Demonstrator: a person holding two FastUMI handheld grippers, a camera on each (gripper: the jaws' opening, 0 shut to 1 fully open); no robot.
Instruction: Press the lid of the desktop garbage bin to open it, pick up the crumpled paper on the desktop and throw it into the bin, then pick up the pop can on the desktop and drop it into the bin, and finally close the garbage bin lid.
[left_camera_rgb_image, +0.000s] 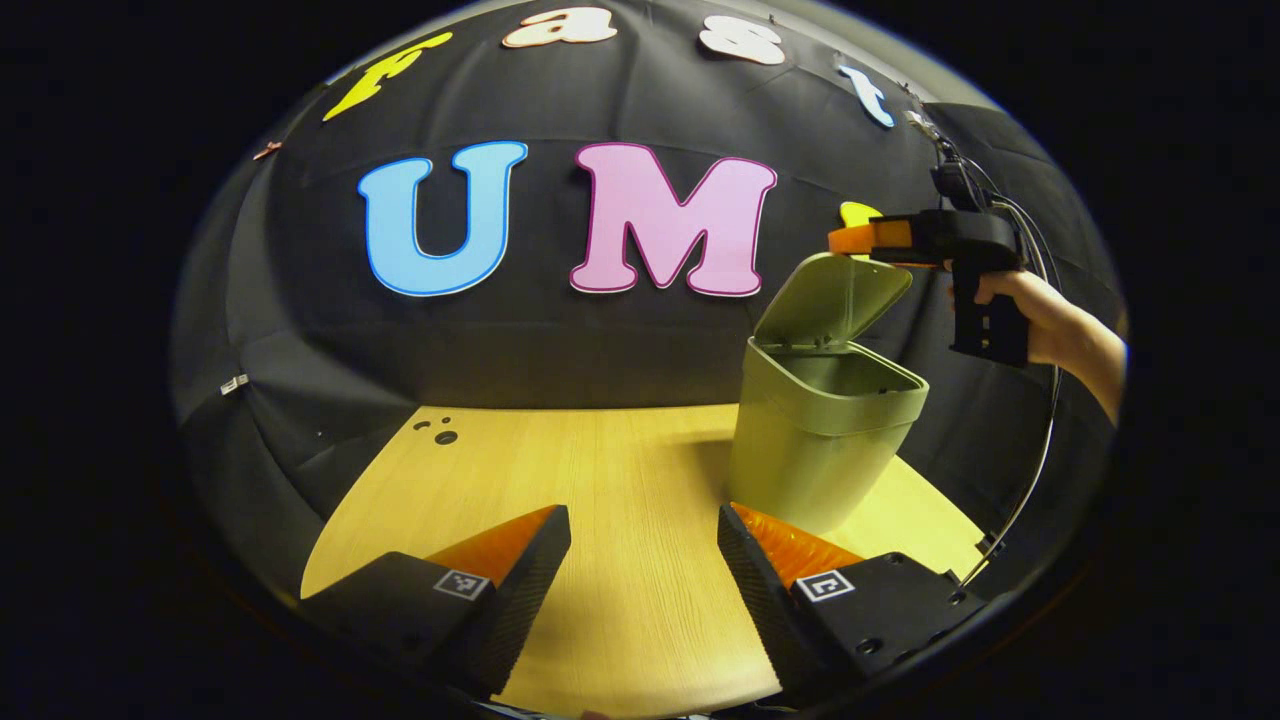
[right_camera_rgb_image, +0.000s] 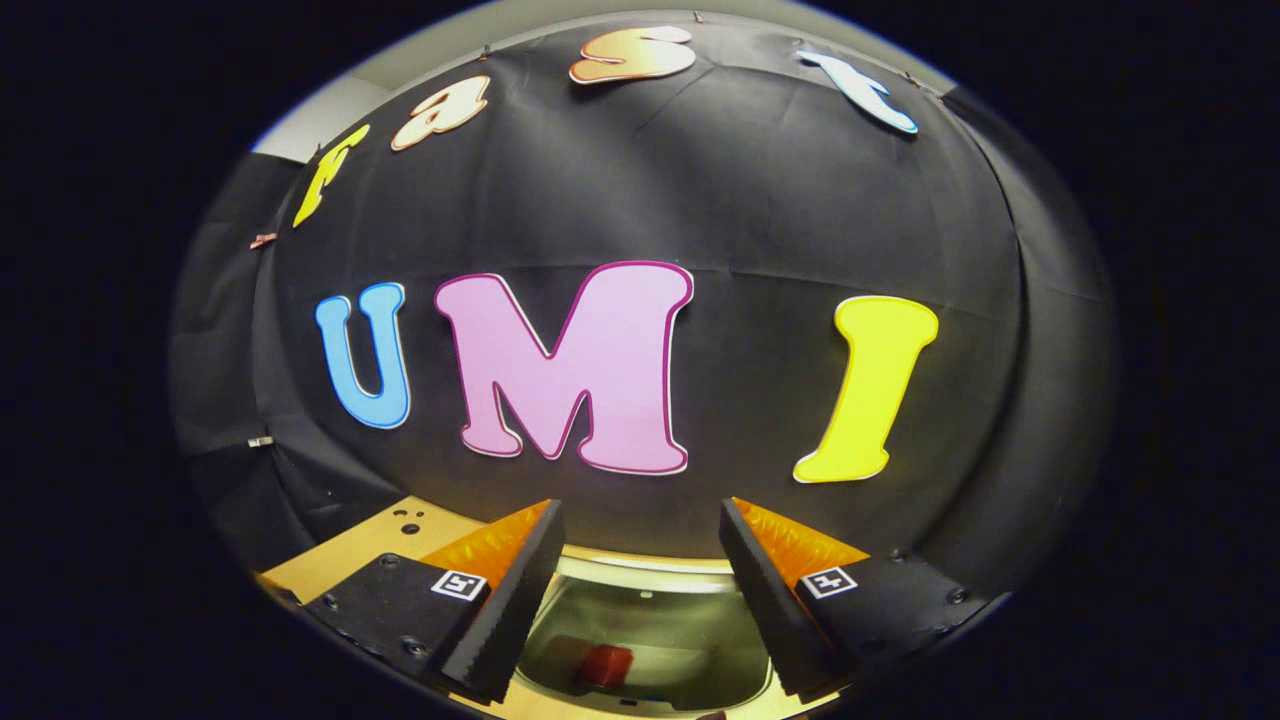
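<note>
The green desktop bin (left_camera_rgb_image: 815, 450) stands on the wooden table at the right of the left gripper view, its lid (left_camera_rgb_image: 835, 300) tipped up and open. A hand holds my right gripper (left_camera_rgb_image: 850, 240) just above the lid's top edge. In the right gripper view, my right gripper (right_camera_rgb_image: 640, 520) is open and looks down into the bin's mouth (right_camera_rgb_image: 660, 620). A red object (right_camera_rgb_image: 607, 662) lies at the bottom, too blurred to name. My left gripper (left_camera_rgb_image: 645, 525) is open low over the table, left of the bin, with nothing between its fingers.
The light wooden table (left_camera_rgb_image: 600, 460) has small holes (left_camera_rgb_image: 440, 430) near its far left corner. A cable (left_camera_rgb_image: 1040, 450) hangs from the right gripper down past the bin's right side. Black cloth walls close in behind and beside the table.
</note>
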